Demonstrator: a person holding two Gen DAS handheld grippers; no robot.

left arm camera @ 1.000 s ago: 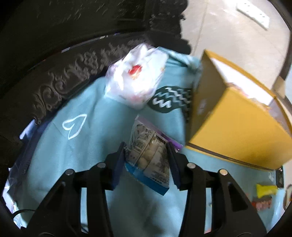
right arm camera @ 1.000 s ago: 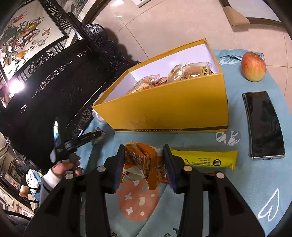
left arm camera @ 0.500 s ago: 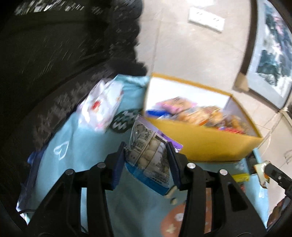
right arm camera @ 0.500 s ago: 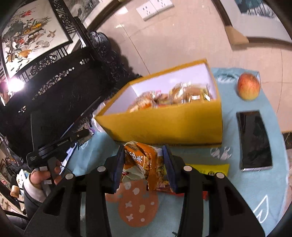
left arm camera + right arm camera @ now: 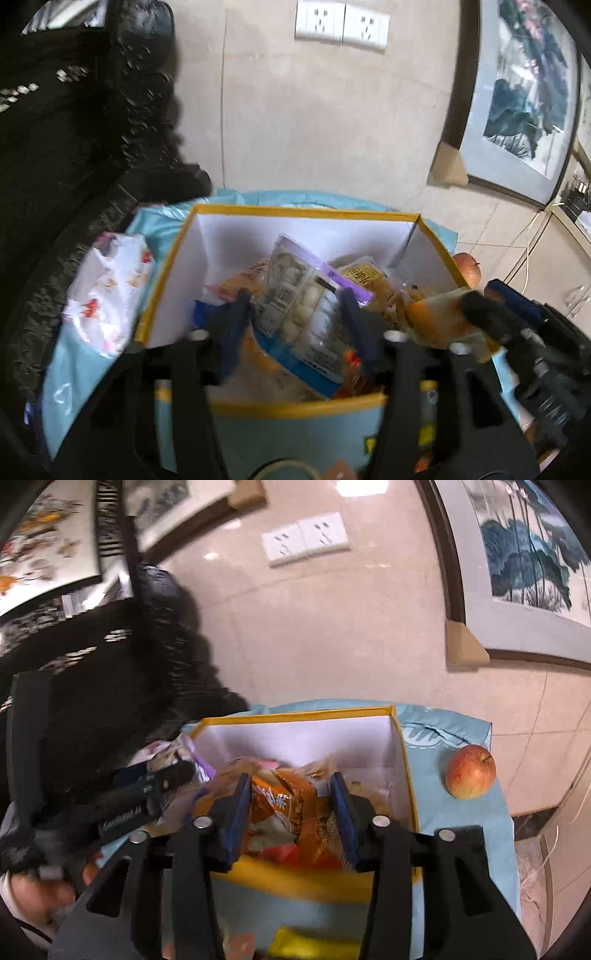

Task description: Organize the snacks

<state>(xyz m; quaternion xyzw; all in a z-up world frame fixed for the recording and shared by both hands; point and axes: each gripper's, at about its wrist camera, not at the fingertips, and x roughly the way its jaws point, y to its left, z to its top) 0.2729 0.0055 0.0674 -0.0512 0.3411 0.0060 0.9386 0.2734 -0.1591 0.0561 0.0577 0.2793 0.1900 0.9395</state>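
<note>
Both tools hang over the open yellow box (image 5: 173, 258) so their loads drop in: left tool (image 5: 295, 314) pinching a clear pack (image 5: 299, 306), right tool (image 5: 291, 805) an orange bag (image 5: 291, 797).

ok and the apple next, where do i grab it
Take the apple across its round middle, coming straight down from above. It sits stem-up on the blue cloth, apart from the yellow box, so fingers fit on both sides.

Snack packets (image 5: 369, 280) in box (image 5: 295, 212); apple (image 5: 470, 771) right of box.
</note>
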